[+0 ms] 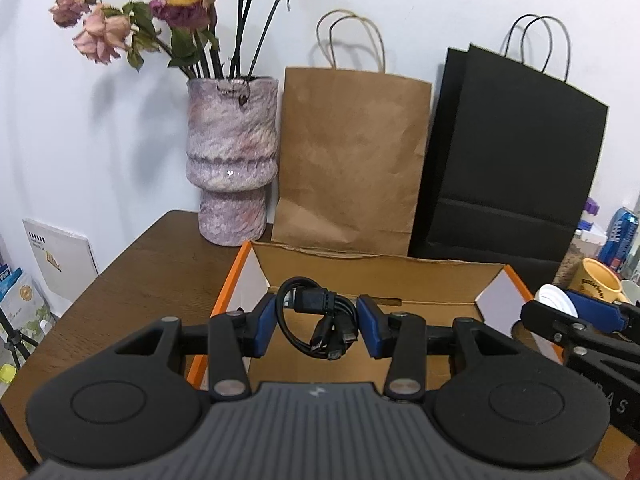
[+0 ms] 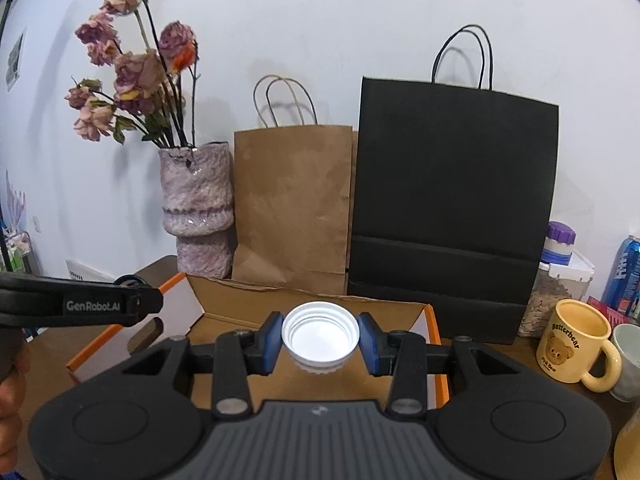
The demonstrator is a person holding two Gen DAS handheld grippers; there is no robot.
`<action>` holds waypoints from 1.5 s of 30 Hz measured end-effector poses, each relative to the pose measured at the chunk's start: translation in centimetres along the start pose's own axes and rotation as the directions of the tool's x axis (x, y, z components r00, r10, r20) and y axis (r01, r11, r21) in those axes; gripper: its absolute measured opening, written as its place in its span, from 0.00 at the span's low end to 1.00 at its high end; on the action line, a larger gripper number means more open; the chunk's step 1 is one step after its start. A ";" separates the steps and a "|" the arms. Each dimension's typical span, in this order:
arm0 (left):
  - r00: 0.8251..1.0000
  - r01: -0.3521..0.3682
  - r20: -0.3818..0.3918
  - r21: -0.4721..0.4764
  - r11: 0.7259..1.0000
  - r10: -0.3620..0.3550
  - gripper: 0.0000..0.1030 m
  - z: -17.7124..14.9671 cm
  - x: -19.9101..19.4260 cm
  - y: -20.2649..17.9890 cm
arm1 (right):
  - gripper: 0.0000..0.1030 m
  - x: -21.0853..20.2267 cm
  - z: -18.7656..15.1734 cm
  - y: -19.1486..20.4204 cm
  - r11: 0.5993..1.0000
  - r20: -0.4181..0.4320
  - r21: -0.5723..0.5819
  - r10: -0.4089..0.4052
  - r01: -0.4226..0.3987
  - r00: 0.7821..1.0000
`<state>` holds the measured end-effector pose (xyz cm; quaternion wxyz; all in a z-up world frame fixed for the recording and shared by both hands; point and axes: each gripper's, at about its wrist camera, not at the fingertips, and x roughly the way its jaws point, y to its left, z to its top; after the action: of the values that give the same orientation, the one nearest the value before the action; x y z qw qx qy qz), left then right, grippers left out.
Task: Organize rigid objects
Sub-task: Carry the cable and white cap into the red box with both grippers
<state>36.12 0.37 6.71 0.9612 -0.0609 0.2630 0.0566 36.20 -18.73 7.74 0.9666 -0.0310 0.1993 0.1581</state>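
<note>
My left gripper is shut on a coiled black cable and holds it over the open orange-edged cardboard box. My right gripper is shut on a white plastic lid, its open side facing the camera, held over the same box. The right gripper with the lid also shows at the right edge of the left wrist view. The left gripper's body shows at the left of the right wrist view.
Behind the box stand a pink vase with dried flowers, a brown paper bag and a black paper bag. A yellow mug, a white cup, a blue can and a jar stand at the right.
</note>
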 end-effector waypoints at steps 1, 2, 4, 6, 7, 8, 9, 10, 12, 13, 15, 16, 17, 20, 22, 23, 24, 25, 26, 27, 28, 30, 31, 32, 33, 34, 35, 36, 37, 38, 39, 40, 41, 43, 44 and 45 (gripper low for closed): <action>1.000 -0.002 -0.008 -0.005 1.000 0.002 0.43 -0.1 0.5 0.2 | 0.38 0.5 0.0 -0.1 1.000 -0.007 -0.002 -0.002 0.002 1.000; 1.000 -0.002 -0.015 -0.011 1.000 0.002 0.43 -0.2 0.9 0.3 | 0.38 0.9 0.0 -0.2 1.000 -0.014 -0.003 -0.004 0.004 1.000; 1.000 -0.003 -0.028 -0.022 1.000 0.003 0.43 -0.3 1.7 0.5 | 0.38 1.9 -0.2 -0.4 1.000 -0.032 -0.003 -0.006 0.005 0.999; 0.999 -0.012 -0.044 -0.030 0.999 0.011 0.43 -0.5 2.5 0.7 | 0.38 2.8 -0.3 -0.4 1.000 -0.048 -0.005 -0.006 0.005 0.999; 0.998 -0.017 -0.053 -0.030 0.999 0.015 0.43 -0.5 2.8 0.7 | 0.38 3.1 -0.4 -0.5 1.000 -0.054 -0.005 -0.005 0.005 0.999; 0.998 -0.019 -0.056 -0.030 0.999 0.017 0.43 -0.6 3.1 0.8 | 0.38 3.5 -0.6 -0.5 1.000 -0.059 -0.005 -0.004 0.003 0.998; 0.998 -0.021 -0.059 -0.030 0.999 0.020 0.43 -0.7 3.3 0.8 | 0.38 3.7 -0.7 -0.5 1.000 -0.063 -0.004 -0.002 0.001 0.998; 0.998 -0.024 -0.065 -0.029 0.999 0.022 0.43 -0.8 3.6 0.9 | 0.38 4.1 -0.9 -0.6 1.000 -0.067 -0.003 0.000 0.000 0.998; 0.997 -0.026 -0.073 -0.026 0.999 0.024 0.43 -0.9 4.1 1.0 | 0.38 4.7 -1.3 -0.6 1.000 -0.084 -0.002 0.000 -0.001 0.996; 0.997 -0.029 -0.077 -0.023 0.999 0.027 0.43 -1.0 4.3 1.0 | 0.38 5.0 -1.5 -0.6 1.000 -0.091 -0.002 0.000 -0.001 0.996; 0.996 -0.038 -0.086 -0.013 0.999 0.037 0.43 -1.2 4.7 1.0 | 0.38 5.5 -1.8 -0.5 1.000 -0.106 -0.003 0.002 -0.002 0.994; 0.995 -0.042 -0.092 -0.009 0.999 0.041 0.43 -1.4 5.0 1.0 | 0.38 5.6 -2.0 -0.4 1.000 -0.110 -0.003 0.002 -0.003 0.994; 0.995 -0.044 -0.095 -0.007 0.999 0.043 0.43 -1.4 5.1 1.0 | 0.38 5.7 -2.1 -0.4 1.000 -0.113 -0.001 0.002 -0.002 0.994; 0.994 -0.051 -0.095 0.006 0.999 0.051 0.43 -1.7 5.4 1.0 | 0.38 6.1 -2.4 -0.6 1.000 -0.126 0.006 -0.001 0.002 0.992; 0.994 -0.055 -0.091 0.016 0.998 0.056 0.43 -1.8 5.4 1.0 | 0.38 6.5 -2.6 -0.6 1.000 -0.139 0.010 -0.004 0.005 0.990; 0.994 -0.054 -0.091 0.017 0.998 0.055 0.43 -1.8 5.4 0.9 | 0.38 6.7 -2.8 -0.7 1.000 -0.144 0.012 -0.006 0.008 0.990; 0.994 -0.054 -0.090 0.020 0.998 0.055 0.43 -1.8 5.4 0.9 | 0.38 6.8 -2.9 -0.7 1.000 -0.149 0.014 -0.009 0.011 0.989; 0.995 -0.055 -0.087 0.022 0.998 0.056 0.43 -1.8 5.4 0.9 | 0.38 6.9 -3.0 -0.7 1.000 -0.152 0.014 -0.010 0.013 0.988; 0.995 -0.055 -0.083 0.025 0.998 0.057 0.43 -1.9 5.4 0.9 | 0.38 7.0 -3.0 -0.8 1.000 -0.153 0.015 -0.012 0.014 0.988; 0.995 -0.058 -0.079 0.028 0.998 0.060 0.43 -1.9 5.4 0.9 | 0.38 7.1 -3.1 -0.8 1.000 -0.155 0.015 -0.014 0.016 0.988; 0.995 -0.061 -0.077 0.030 0.998 0.063 0.43 -1.9 5.4 0.9 | 0.38 7.1 -3.1 -0.8 1.000 -0.156 0.014 -0.016 0.019 0.988; 0.995 -0.061 -0.075 0.034 0.998 0.063 0.43 -1.9 5.4 0.9 | 0.38 7.2 -3.3 -0.7 1.000 -0.160 0.012 -0.020 0.023 0.987; 0.995 -0.060 -0.075 0.037 0.998 0.062 0.43 -2.0 5.4 0.9 | 0.38 7.3 -3.3 -0.7 1.000 -0.163 0.011 -0.022 0.024 0.986; 0.995 -0.059 -0.076 0.039 0.997 0.062 0.43 -2.0 5.4 0.9 | 0.38 7.3 -3.4 -0.6 1.000 -0.166 0.009 -0.023 0.025 0.986; 0.995 -0.059 -0.077 0.042 0.997 0.062 0.43 -2.0 5.4 0.8 | 0.38 7.4 -3.4 -0.6 1.000 -0.170 0.007 -0.024 0.025 0.985; 0.995 -0.059 -0.078 0.045 0.997 0.062 0.43 -2.0 5.4 0.8 | 0.38 7.4 -3.5 -0.6 1.000 -0.173 0.004 -0.024 0.025 0.985; 0.995 -0.058 -0.079 0.047 0.997 0.062 0.43 -2.0 5.4 0.8 | 0.38 7.5 -3.5 -0.6 1.000 -0.176 0.002 -0.025 0.025 0.984; 0.995 -0.056 -0.079 0.048 0.997 0.060 0.43 -2.0 5.4 0.8 | 0.38 7.5 -3.5 -0.5 1.000 -0.178 0.000 -0.026 0.026 0.984; 0.995 -0.053 -0.080 0.050 0.997 0.057 0.43 -2.0 5.4 0.7 | 0.38 7.5 -3.5 -0.5 1.000 -0.179 -0.001 -0.026 0.026 0.984; 0.995 -0.051 -0.081 0.052 0.997 0.056 0.43 -1.9 5.4 0.6 | 0.38 7.5 -3.4 -0.5 1.000 -0.179 -0.002 -0.027 0.027 0.983; 0.995 -0.050 -0.081 0.054 0.997 0.055 0.44 -1.9 5.4 0.6 | 0.38 7.5 -3.4 -0.5 1.000 -0.181 -0.002 -0.029 0.029 0.983; 0.995 -0.048 -0.082 0.056 0.997 0.052 0.44 -1.9 5.3 0.5 | 0.39 7.5 -3.4 -0.5 1.000 -0.182 -0.002 -0.030 0.030 0.983; 0.995 -0.049 -0.080 0.056 0.997 0.053 0.47 -1.9 5.3 0.5 | 0.38 7.5 -3.4 -0.5 0.999 -0.186 -0.002 -0.032 0.032 0.982; 0.996 -0.052 -0.069 0.061 0.997 0.056 0.57 -1.8 5.0 0.4 | 0.50 7.6 -3.4 -0.6 0.999 -0.190 -0.004 -0.040 0.040 0.981; 0.996 -0.056 -0.062 0.064 0.996 0.060 0.70 -1.8 4.9 0.3 | 0.58 7.6 -3.4 -0.6 0.999 -0.189 -0.004 -0.047 0.047 0.981; 0.996 -0.062 -0.055 0.067 0.996 0.065 0.87 -1.7 4.8 0.2 | 0.75 7.6 -3.4 -0.6 0.998 -0.184 -0.005 -0.057 0.057 0.981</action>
<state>39.30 0.72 2.77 0.9525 -0.0226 0.2938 0.0768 41.74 -17.51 1.66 0.9482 -0.0510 0.2870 0.1266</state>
